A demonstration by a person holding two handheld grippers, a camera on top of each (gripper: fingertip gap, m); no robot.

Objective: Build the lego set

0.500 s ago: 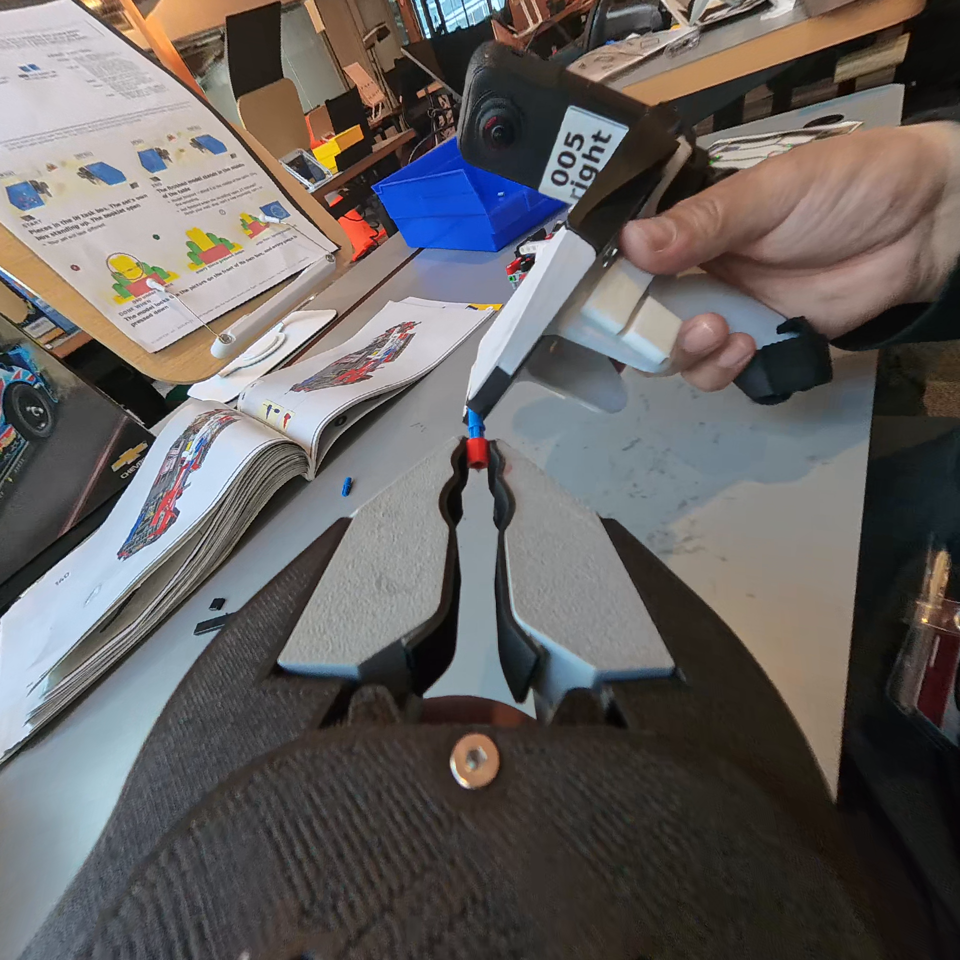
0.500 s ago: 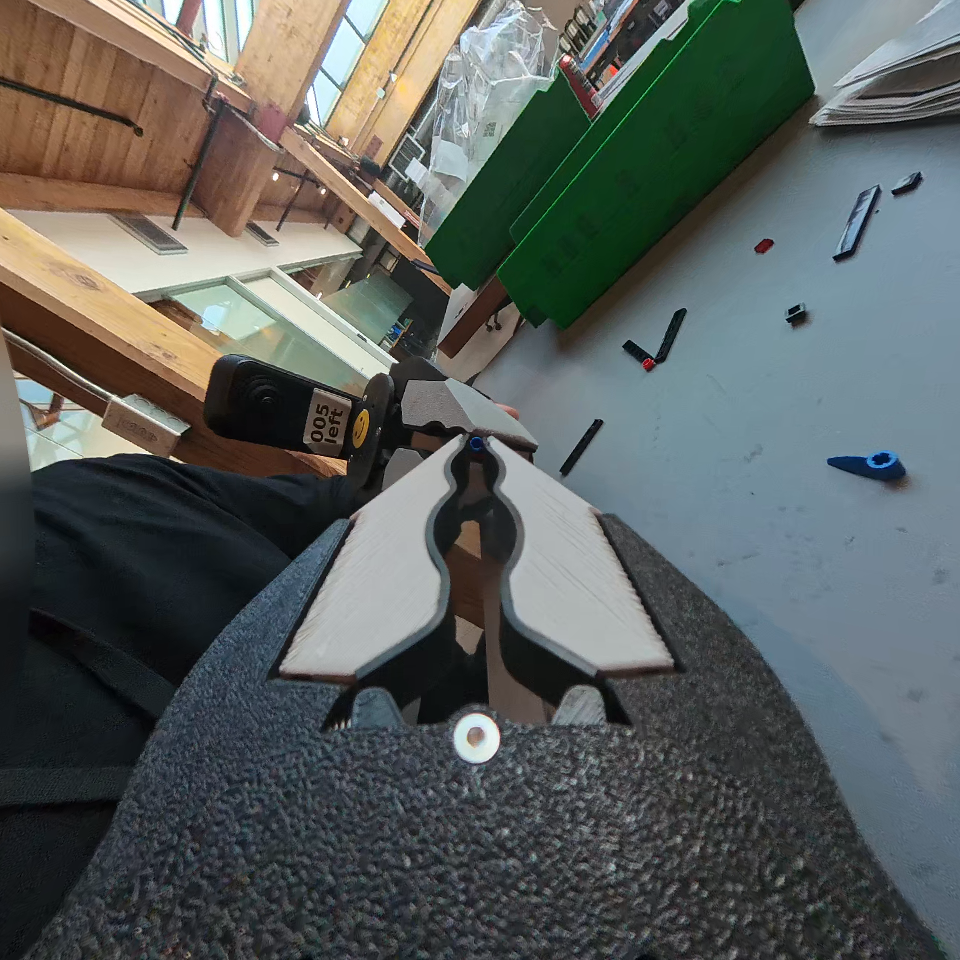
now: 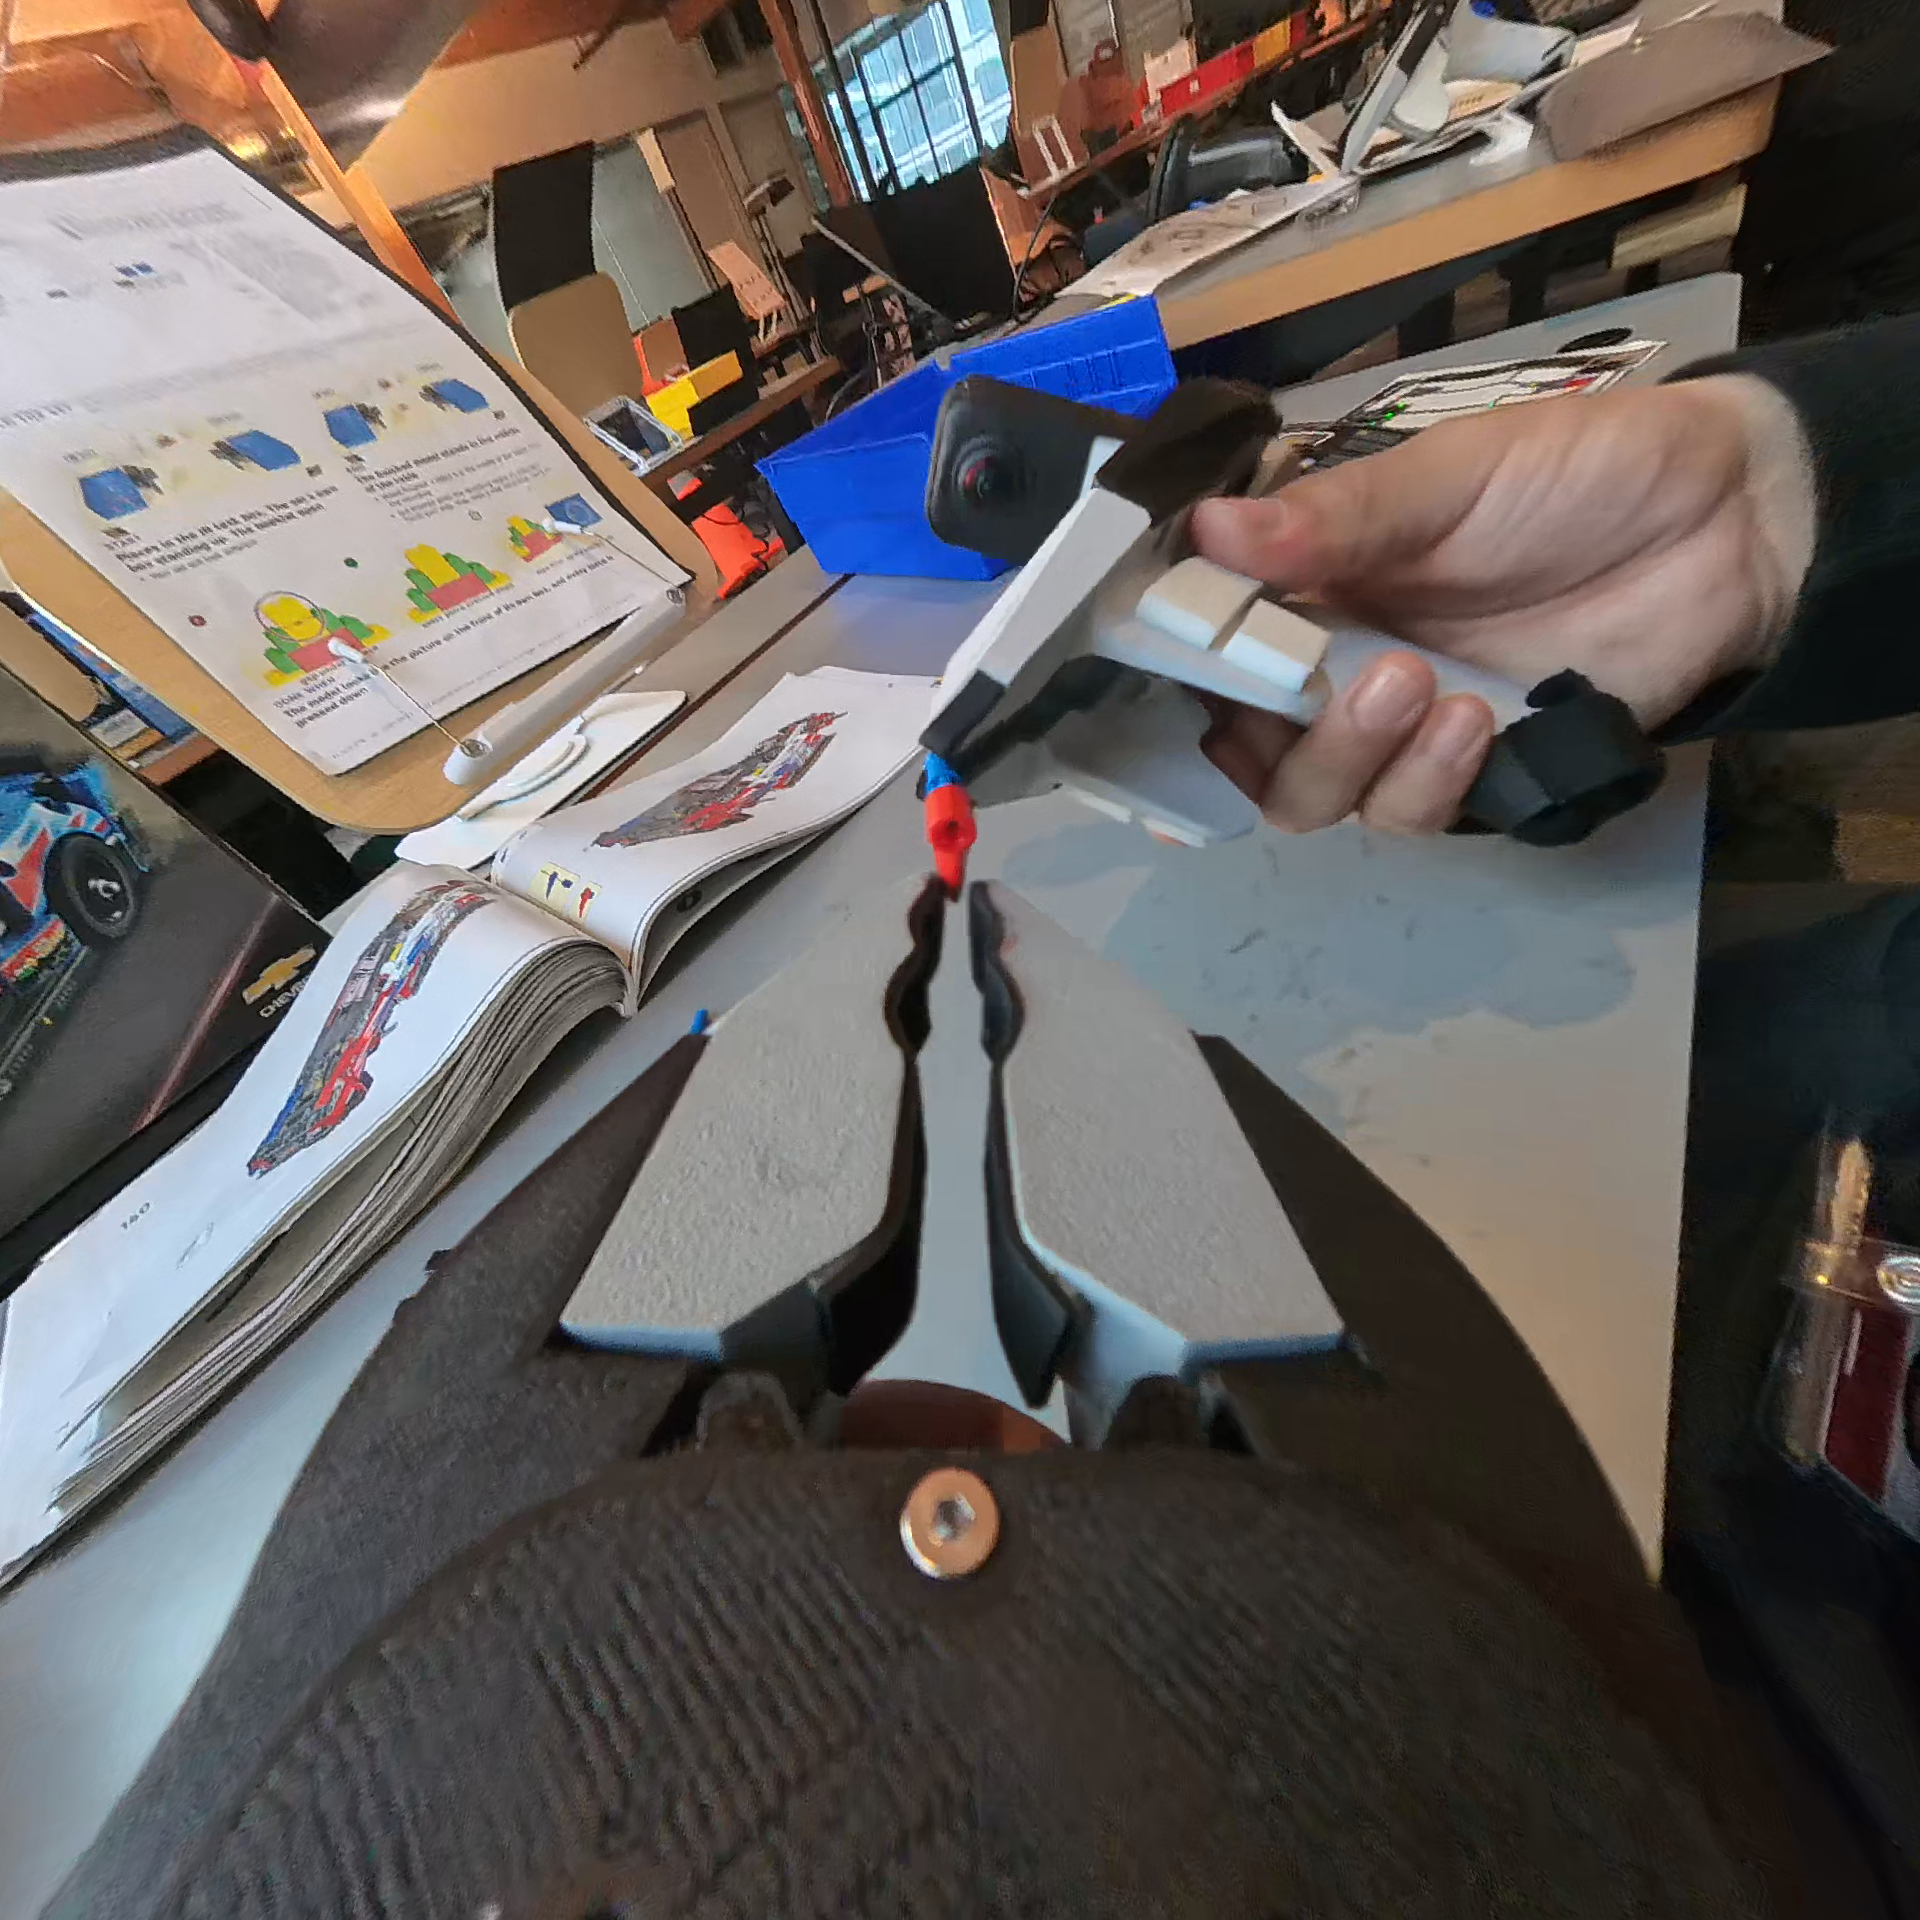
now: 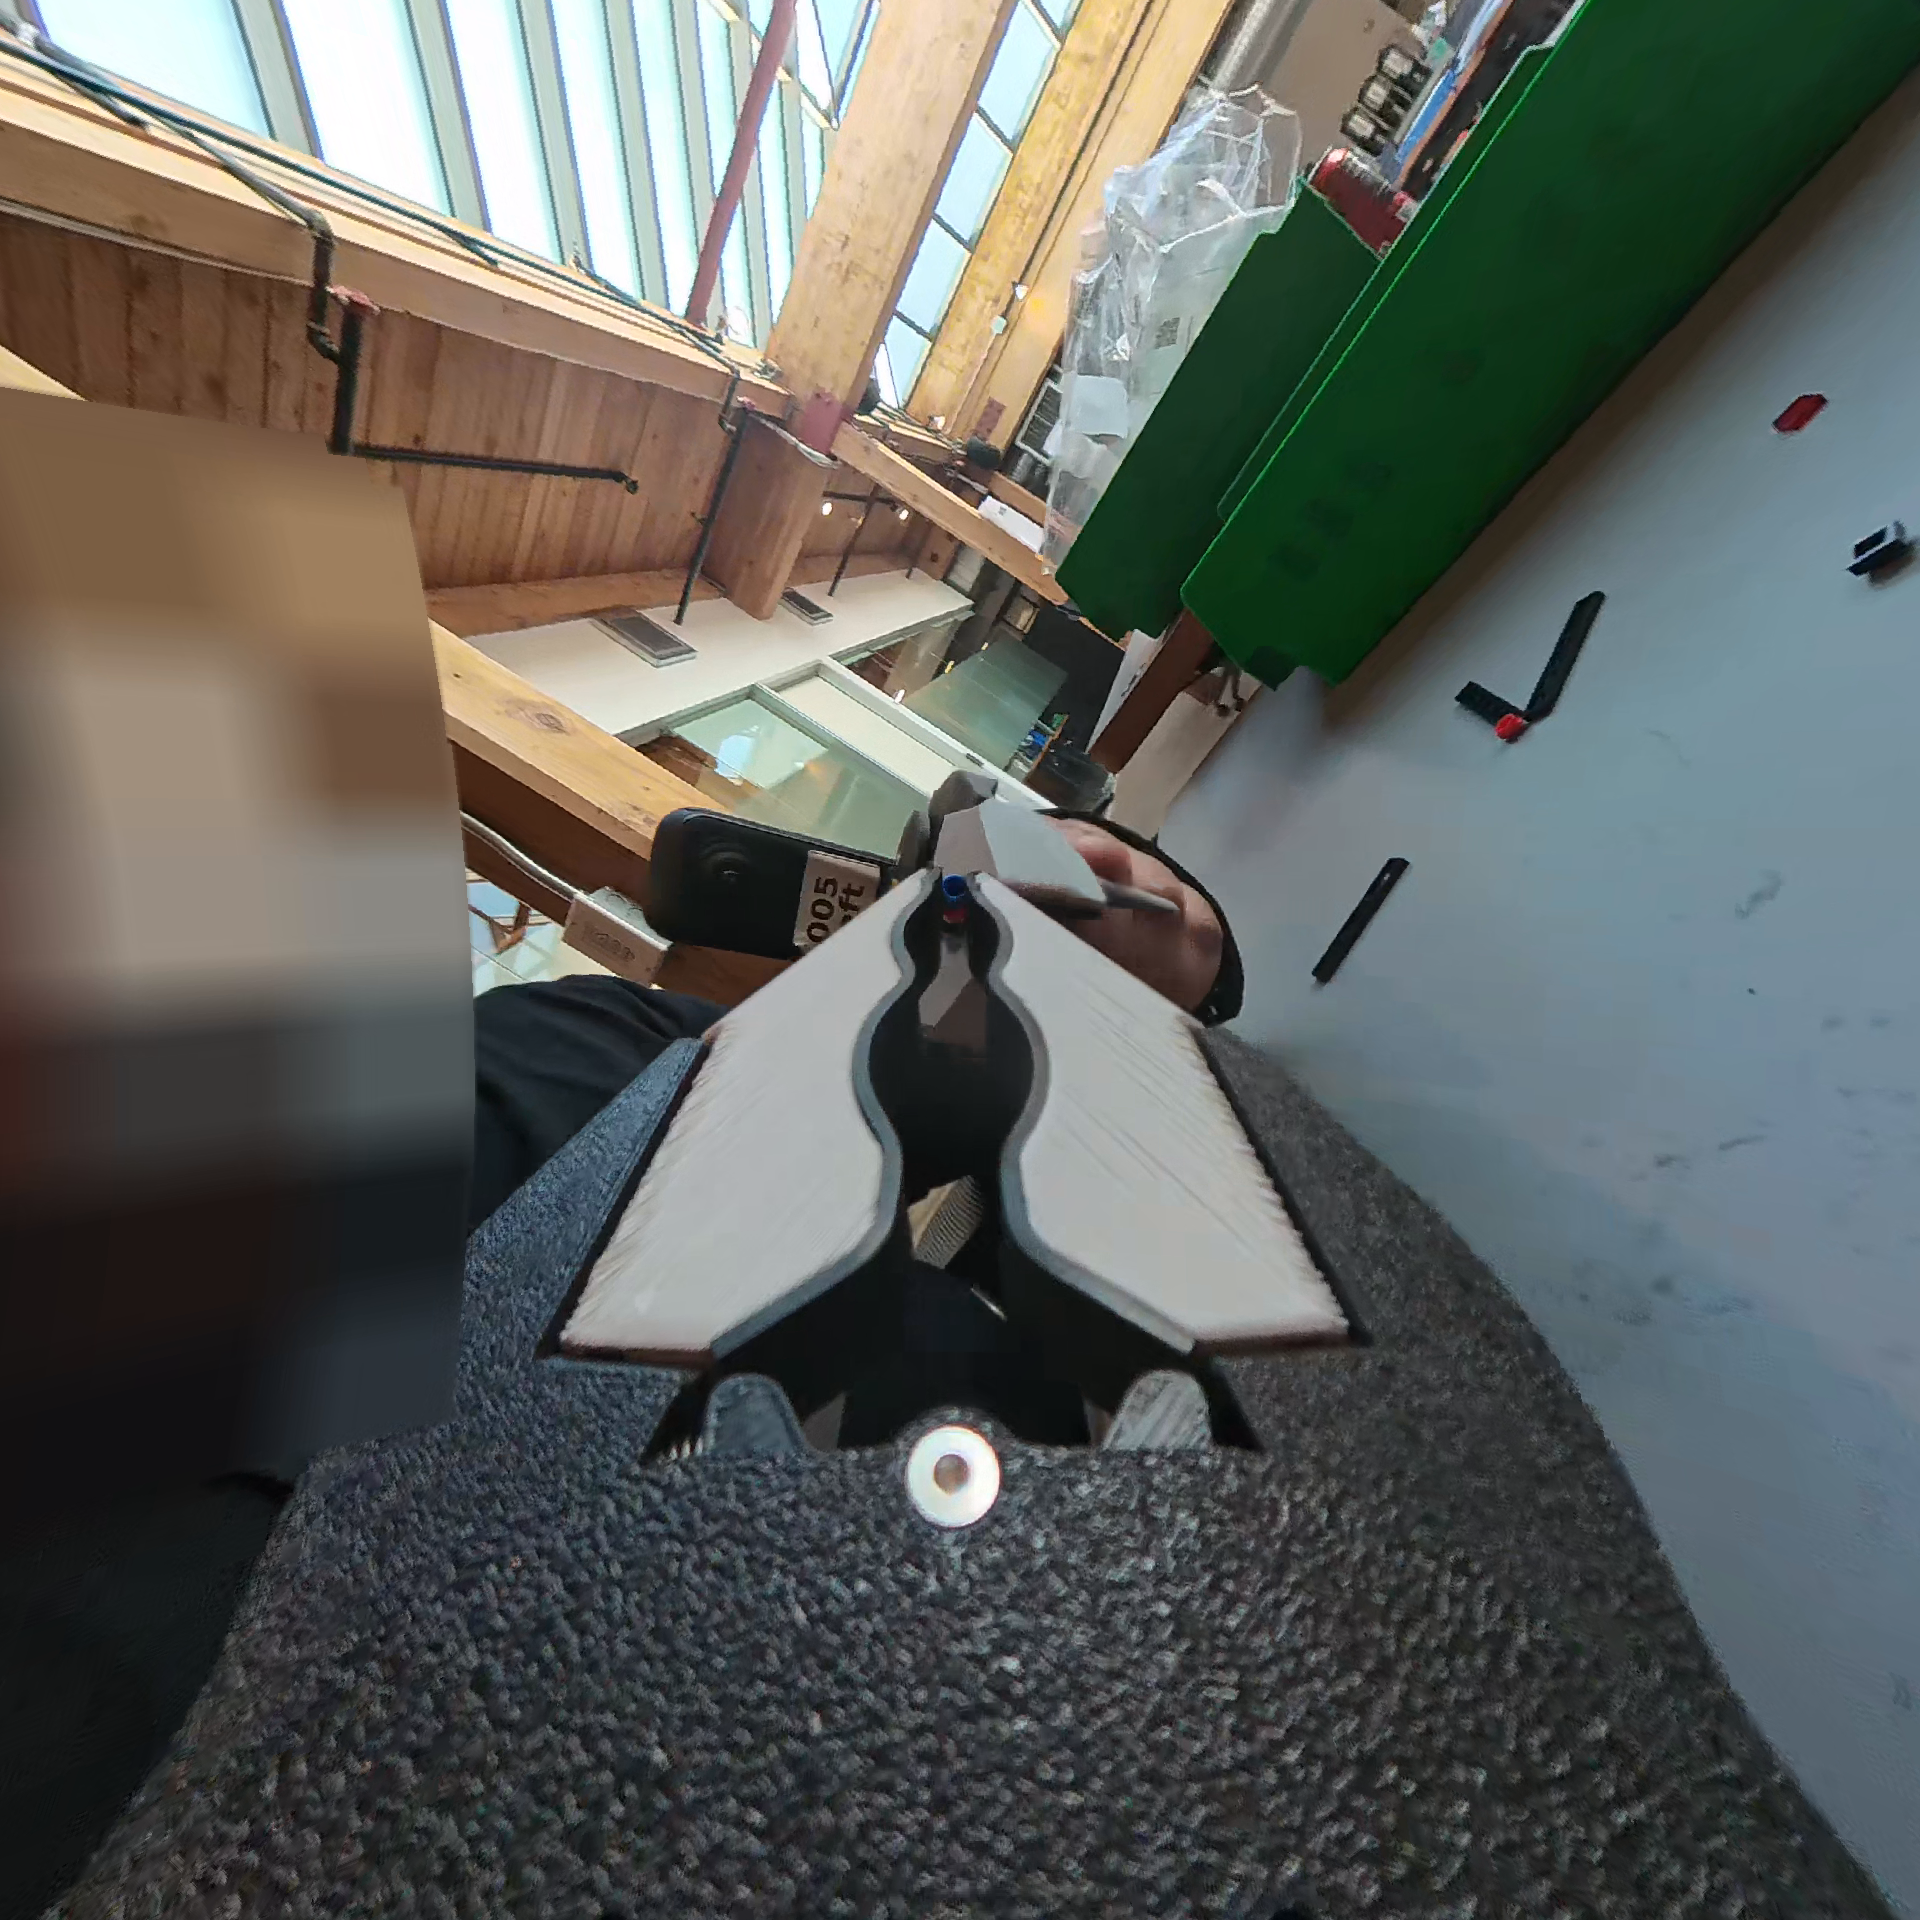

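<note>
Bright window daylight, fisheye-warped, motion-blurred edges

A blurred patch (image 4: 223, 831) hides the right view's left side.

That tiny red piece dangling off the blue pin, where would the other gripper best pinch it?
On the red piece's narrow lower tip, coming from below: it points down toward the left gripper, while the right gripper covers the blue pin above.
</note>
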